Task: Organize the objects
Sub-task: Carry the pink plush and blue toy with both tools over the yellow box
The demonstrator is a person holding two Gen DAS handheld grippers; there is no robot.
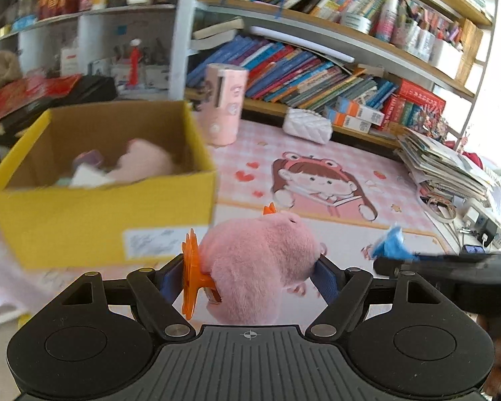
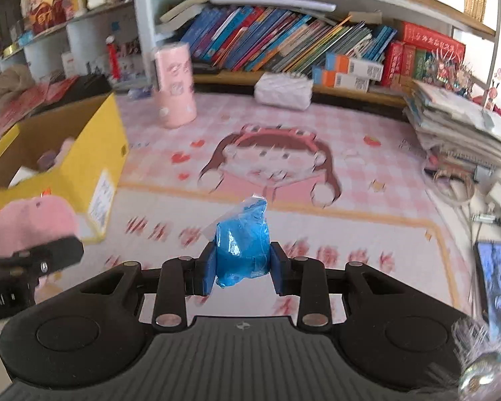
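In the left wrist view, the left gripper sits at the bottom centre of the frame with its blue pads pressed wide apart against a pink plush toy, which fills the gap between them. An orange flower-shaped piece sticks out on the toy's left side, against the left pad. To the upper left stands a yellow cardboard box, open at the top, with a pale pink soft thing and some other small items inside; motion blur makes them hard to identify. The pink cartoon desk mat spreads across the centre, and a pink cylindrical container stands just behind the box's right corner.

In the right wrist view, the right gripper at lower centre is clamped narrowly on a blue plastic-wrapped packet, whose top pokes up above the pads. The box appears at the left edge, with the plush toy below it at lower left. A white quilted pouch lies at the upper centre, near the bookshelf. A stack of papers sits at the right.
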